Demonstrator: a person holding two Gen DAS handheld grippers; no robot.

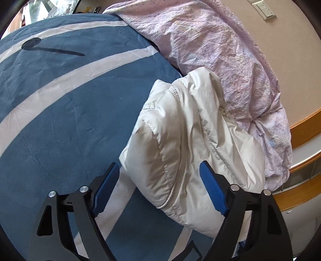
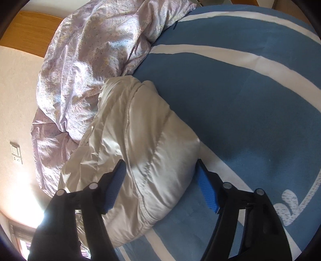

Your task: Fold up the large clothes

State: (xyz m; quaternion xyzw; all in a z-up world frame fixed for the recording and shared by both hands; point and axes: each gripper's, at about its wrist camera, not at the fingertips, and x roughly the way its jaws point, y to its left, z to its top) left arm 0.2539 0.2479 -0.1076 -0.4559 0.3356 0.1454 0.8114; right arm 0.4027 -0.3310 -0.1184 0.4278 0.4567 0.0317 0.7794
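Observation:
A cream padded jacket [image 1: 186, 144] lies bundled in a thick folded heap on the blue bed cover [image 1: 60, 124] with white stripes. It also shows in the right wrist view [image 2: 140, 152]. My left gripper [image 1: 158, 170] is open, its blue pads either side of the near end of the jacket, just above it. My right gripper [image 2: 160, 166] is open too, its blue pads straddling the near end of the jacket. Neither gripper holds anything.
A crumpled lilac duvet [image 1: 230, 66] lies against the far side of the jacket, also in the right wrist view [image 2: 90, 66]. A wooden bed frame [image 1: 301, 130] and a beige wall with a switch plate [image 1: 264, 10] lie beyond it. The blue cover [image 2: 250, 104] spreads wide beside the jacket.

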